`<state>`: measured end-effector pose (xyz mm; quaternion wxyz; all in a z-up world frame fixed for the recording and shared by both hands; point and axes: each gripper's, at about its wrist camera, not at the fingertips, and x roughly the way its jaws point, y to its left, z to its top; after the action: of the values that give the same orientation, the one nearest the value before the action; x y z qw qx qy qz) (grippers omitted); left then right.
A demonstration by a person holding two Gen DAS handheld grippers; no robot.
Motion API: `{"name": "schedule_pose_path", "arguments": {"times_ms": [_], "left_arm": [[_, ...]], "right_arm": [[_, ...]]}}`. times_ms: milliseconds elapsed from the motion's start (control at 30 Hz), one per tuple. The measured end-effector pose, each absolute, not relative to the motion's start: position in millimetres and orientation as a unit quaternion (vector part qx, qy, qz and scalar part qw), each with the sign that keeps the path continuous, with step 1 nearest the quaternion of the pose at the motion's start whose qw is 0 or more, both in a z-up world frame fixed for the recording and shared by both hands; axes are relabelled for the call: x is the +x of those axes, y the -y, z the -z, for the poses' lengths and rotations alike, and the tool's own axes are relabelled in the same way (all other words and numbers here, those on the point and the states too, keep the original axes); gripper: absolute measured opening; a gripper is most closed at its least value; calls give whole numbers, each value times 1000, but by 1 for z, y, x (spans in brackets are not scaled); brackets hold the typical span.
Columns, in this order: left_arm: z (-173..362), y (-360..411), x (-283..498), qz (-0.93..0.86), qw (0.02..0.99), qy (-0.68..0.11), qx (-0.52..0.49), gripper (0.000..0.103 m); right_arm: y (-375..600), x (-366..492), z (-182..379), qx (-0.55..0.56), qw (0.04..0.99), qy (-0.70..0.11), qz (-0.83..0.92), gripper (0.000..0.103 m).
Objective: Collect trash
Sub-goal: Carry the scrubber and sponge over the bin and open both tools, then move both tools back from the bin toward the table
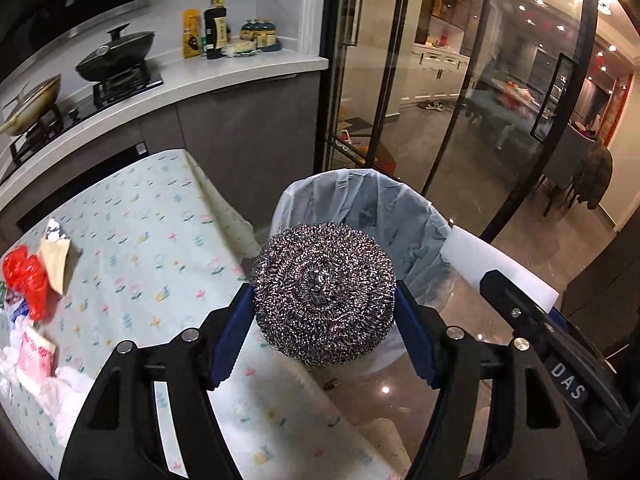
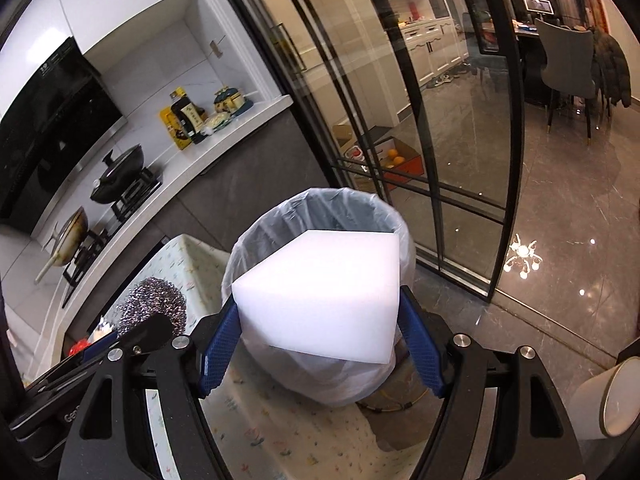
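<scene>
My left gripper [image 1: 325, 300] is shut on a round steel wool scourer [image 1: 323, 292], held over the table's right edge just in front of the trash bin [image 1: 360, 200]. The bin is lined with a pale plastic bag. My right gripper [image 2: 318, 320] is shut on a white foam sponge block [image 2: 320, 296], held in front of and above the same bin [image 2: 320, 212]. The white block [image 1: 496, 264] and the right gripper also show at the right of the left wrist view. The scourer [image 2: 154, 300] shows at the left of the right wrist view.
The table [image 1: 140, 216] wears a floral cloth and carries red plastic [image 1: 26, 280], paper scraps [image 1: 56, 256] and wrappers [image 1: 36, 356] at its left. Behind runs a kitchen counter [image 1: 200, 76] with pans and bottles. Glass sliding doors [image 1: 440, 100] stand beyond the bin. A second white bin [image 2: 608, 396] is at lower right.
</scene>
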<state>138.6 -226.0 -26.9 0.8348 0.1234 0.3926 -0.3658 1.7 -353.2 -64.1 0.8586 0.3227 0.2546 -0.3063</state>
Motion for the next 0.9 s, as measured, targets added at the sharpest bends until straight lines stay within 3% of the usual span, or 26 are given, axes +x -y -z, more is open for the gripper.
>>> {"name": "schedule_pose_path", "arguments": {"times_ms": [500, 700, 900], "left_arm": [[44, 288, 181, 389, 808, -428, 110, 70], [37, 276, 191, 372, 822, -421, 88, 86], [31, 253, 202, 347, 834, -421, 80, 86]], "right_arm": [[386, 12, 74, 335, 848, -256, 322, 71], [384, 33, 76, 326, 854, -263, 307, 72], [381, 58, 76, 321, 861, -271, 285, 73]]}}
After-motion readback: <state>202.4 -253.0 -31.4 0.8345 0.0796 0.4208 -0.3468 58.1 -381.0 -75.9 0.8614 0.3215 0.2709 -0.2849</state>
